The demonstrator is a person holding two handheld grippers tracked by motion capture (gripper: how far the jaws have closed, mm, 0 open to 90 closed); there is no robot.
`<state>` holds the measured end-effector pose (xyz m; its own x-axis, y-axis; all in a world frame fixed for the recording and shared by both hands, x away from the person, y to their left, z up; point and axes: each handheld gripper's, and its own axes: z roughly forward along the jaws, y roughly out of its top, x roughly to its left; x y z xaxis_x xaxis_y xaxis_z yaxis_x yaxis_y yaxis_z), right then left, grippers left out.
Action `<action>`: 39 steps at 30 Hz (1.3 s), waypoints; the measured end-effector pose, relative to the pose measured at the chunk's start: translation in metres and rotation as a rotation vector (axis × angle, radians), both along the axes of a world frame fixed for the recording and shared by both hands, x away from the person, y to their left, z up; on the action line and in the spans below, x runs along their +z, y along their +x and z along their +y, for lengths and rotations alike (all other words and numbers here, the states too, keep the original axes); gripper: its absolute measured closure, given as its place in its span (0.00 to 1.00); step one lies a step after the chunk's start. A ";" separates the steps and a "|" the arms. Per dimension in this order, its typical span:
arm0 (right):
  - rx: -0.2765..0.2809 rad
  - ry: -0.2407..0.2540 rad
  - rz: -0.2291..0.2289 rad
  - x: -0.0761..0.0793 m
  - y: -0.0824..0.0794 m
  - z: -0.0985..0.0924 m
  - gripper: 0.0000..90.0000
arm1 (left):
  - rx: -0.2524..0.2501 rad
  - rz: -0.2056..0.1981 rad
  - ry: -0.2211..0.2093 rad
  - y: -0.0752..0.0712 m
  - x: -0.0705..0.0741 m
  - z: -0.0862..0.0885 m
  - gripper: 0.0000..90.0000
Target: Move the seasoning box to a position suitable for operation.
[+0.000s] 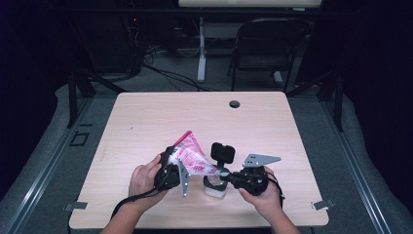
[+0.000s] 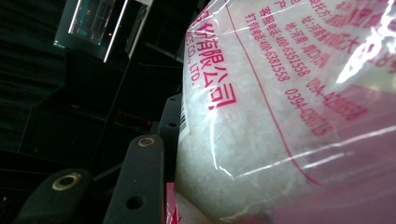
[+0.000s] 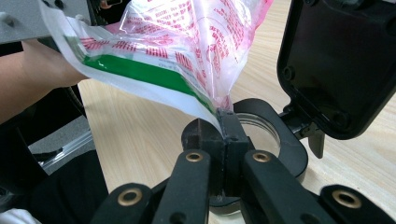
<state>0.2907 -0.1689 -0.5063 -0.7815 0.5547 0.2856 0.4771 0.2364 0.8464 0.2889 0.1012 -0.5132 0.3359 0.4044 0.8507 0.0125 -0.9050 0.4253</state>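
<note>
A clear plastic bag (image 1: 194, 157) with red print holds white granules and hangs tilted above the table. My left gripper (image 1: 171, 170) is shut on its fat end, and the granules bulge against the black finger (image 2: 140, 179). In that view the bag (image 2: 280, 116) hides the other jaw. My right gripper (image 3: 224, 123) is shut on the bag's lower corner, with the bag (image 3: 187, 46) rising up and to the left from it. Right under that corner stands a small jar (image 3: 280, 140) with a black rim, its black flip lid (image 3: 341, 60) swung up. From above, the jar (image 1: 215, 189) sits between both hands.
The light wooden table (image 1: 146, 117) has a cable hole (image 1: 234, 104) near its far edge. A folding chair (image 1: 265, 44) and a desk leg stand beyond it on the dark floor. A hand (image 3: 42, 70) holds the left gripper close by.
</note>
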 end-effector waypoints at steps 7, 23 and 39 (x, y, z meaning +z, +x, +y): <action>0.002 -0.008 0.001 -0.001 0.000 0.001 1.00 | 0.002 -0.013 0.015 -0.001 0.000 0.000 0.73; 0.000 -0.010 0.008 -0.003 0.001 0.000 1.00 | -0.005 -0.037 0.048 -0.003 0.003 -0.002 0.73; -0.003 -0.016 0.008 -0.003 0.001 0.000 1.00 | -0.009 -0.060 0.073 -0.004 0.008 -0.003 0.73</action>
